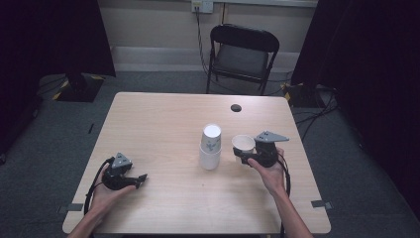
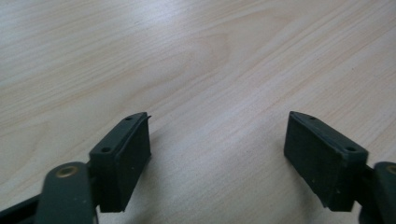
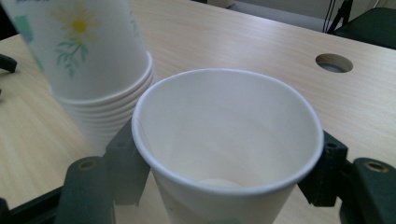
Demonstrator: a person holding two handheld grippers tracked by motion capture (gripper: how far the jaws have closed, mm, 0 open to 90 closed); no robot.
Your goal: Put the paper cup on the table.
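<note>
I can read no text anywhere; the stacked cups (image 3: 88, 51) at ten o'clock carry only a flower print

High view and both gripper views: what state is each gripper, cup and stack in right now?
Left gripper: open, nothing between its jaws, low over the table.
Right gripper: shut on the single cup.
Single cup: upright, mouth up, looks empty.
Cup stack: upside down, standing on the table.

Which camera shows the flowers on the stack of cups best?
The right gripper view: the stack of upside-down paper cups is close, its yellow flower plain. In the high view the stack is small, the print just specks. The left gripper view looks at the bare table.
</note>
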